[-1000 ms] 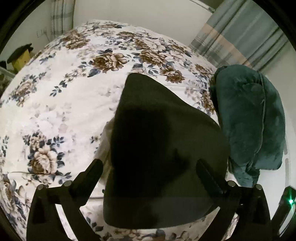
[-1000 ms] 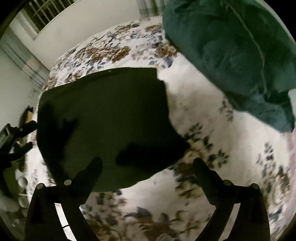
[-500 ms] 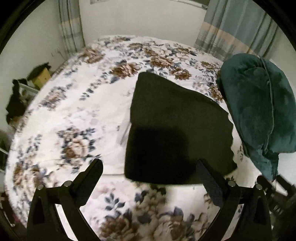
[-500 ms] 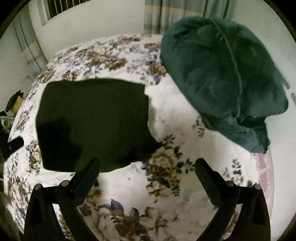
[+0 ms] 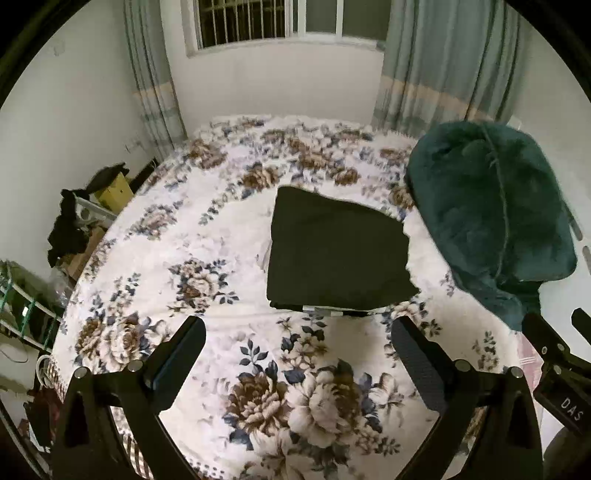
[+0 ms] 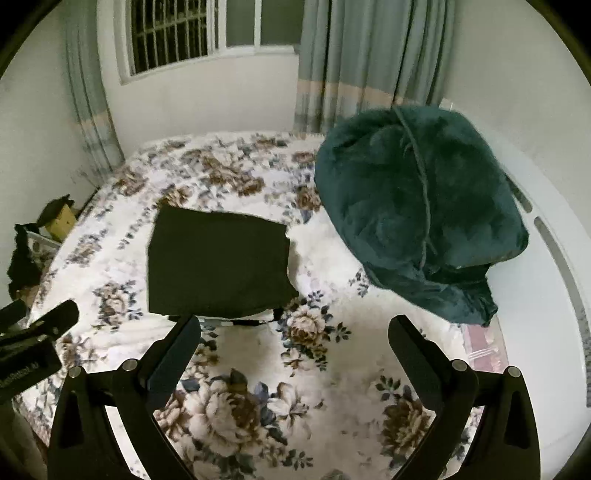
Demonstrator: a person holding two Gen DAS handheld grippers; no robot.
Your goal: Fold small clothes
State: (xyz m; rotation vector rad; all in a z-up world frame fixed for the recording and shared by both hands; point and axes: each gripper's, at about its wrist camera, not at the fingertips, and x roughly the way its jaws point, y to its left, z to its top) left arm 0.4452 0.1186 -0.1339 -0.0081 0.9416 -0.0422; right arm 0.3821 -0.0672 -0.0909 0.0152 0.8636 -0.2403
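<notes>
A black garment (image 5: 336, 254) lies folded into a flat rectangle on the floral bedspread (image 5: 184, 236); in the right wrist view the same garment (image 6: 218, 258) sits left of centre. A thin strip of lighter lining shows under its near edge. My left gripper (image 5: 297, 339) hangs open above the bed, short of the garment's near edge, holding nothing. My right gripper (image 6: 293, 338) is open too, back from the garment and to its right. Each gripper's body shows at the edge of the other's view.
A dark green plush blanket (image 6: 417, 206) is heaped at the right of the bed, close to the garment. Clutter and a yellow box (image 5: 114, 188) stand on the floor at the left. Curtains (image 5: 443, 62) and a barred window (image 5: 251, 18) line the far wall.
Both grippers have pulled back and risen from right over the garment, so the whole bed and room now show. The folded garment stays flat where it lay.
</notes>
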